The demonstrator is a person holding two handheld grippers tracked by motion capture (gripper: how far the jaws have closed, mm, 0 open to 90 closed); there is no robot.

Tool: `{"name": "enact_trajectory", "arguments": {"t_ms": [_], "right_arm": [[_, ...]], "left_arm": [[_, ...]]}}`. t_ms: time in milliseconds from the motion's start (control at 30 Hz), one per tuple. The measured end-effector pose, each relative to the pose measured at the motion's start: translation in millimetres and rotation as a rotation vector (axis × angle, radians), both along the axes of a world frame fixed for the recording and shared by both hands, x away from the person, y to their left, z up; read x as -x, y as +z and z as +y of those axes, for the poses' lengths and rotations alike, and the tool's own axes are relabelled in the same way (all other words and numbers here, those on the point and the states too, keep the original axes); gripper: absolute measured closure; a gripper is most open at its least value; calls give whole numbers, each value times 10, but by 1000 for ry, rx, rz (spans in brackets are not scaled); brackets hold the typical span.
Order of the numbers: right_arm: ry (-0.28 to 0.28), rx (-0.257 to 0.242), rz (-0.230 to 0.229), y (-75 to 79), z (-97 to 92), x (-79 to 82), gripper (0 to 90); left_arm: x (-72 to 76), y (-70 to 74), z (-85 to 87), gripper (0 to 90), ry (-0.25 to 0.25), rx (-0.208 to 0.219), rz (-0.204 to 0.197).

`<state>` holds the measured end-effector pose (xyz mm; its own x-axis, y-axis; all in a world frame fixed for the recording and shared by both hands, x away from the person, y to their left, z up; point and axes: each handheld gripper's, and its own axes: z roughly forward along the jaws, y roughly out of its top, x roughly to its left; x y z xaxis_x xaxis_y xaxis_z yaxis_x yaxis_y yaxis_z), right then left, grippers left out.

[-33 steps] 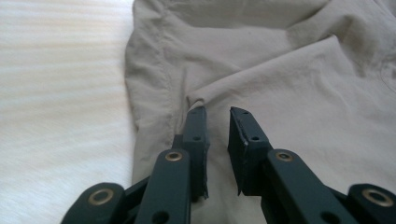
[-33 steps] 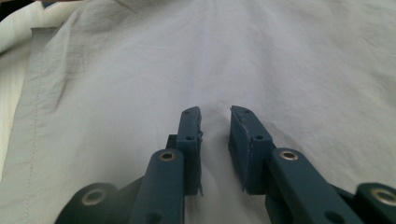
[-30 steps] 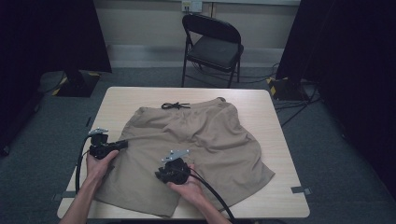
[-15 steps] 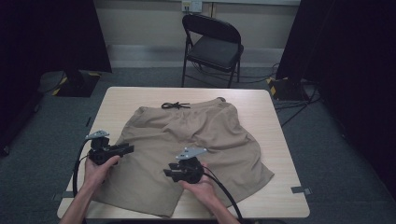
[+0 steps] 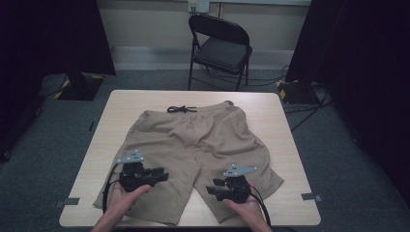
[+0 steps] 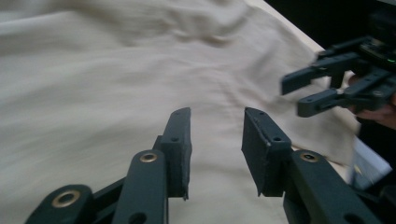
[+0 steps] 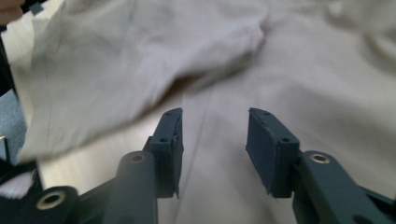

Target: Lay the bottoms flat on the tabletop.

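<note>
Tan shorts [image 5: 193, 140] lie flat on the wooden table [image 5: 285, 125], waistband and black drawstring [image 5: 181, 109] at the far side, legs toward me. My left gripper [image 5: 163, 175] hovers over the left leg near the hem, pointing right. Its jaws [image 6: 217, 126] have just been opening and stand apart over the fabric [image 6: 93, 84] with nothing between them. My right gripper [image 5: 212, 187] is over the right leg near the hem, pointing left. Its jaws [image 7: 215, 123] have also just been opening, and nothing is between them above the cloth [image 7: 303, 79]. It also appears across the leg gap [image 6: 327, 84].
A black folding chair [image 5: 220, 48] stands beyond the far edge of the table. Dark curtains hang at both sides, and cables lie on the grey floor at the right [image 5: 309, 104]. Bare table shows on either side of the shorts.
Both hands have moved right and toward the near edge, the right gripper crossing from the left leg to the right leg. Both sets of jaws have opened off the fabric.
</note>
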<state>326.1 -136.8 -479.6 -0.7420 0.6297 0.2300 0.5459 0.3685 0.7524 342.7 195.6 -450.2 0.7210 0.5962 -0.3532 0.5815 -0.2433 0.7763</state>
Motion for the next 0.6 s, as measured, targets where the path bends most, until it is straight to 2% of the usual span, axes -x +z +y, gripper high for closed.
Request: {"name": "enact_trajectory", "arguments": {"t_ms": [100, 300, 400, 500, 600], "right_arm": [[7, 22, 12, -36, -108, 103, 479], [-34, 64, 20, -99, -261, 221, 388], [-59, 54, 15, -117, -335, 199, 379], [-94, 31, -8, -42, -425, 149, 383], [-148, 19, -32, 50, -593, 67, 392]], "left_arm": [[-33, -4, -216, 607, -40, 8, 5], [-88, -92, -493, 577, -87, 9, 38], [-96, -126, -598, 570, -110, 4, 49], [-51, -129, -726, 560, -155, 12, 47], [11, -123, -860, 550, -192, 19, 47]]}}
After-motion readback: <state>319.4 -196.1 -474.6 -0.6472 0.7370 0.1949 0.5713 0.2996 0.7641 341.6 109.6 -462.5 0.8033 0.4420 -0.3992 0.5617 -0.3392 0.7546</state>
